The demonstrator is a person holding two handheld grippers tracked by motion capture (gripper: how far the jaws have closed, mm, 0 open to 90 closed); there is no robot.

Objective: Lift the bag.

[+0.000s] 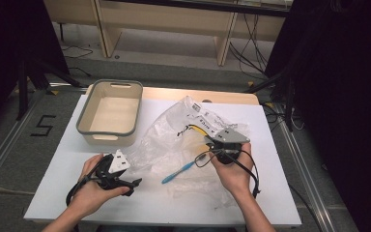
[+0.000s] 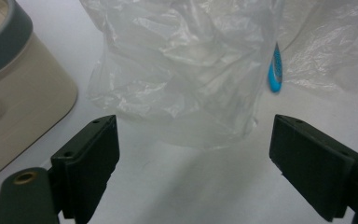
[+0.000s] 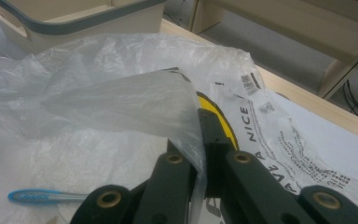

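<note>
The clear plastic bag lies crumpled mid-bench, its near-left edge directly ahead of the left claw, which stands wide and empty just short of it. The right claw is clamped on a fold of the bag's right side, lifting it.
</note>
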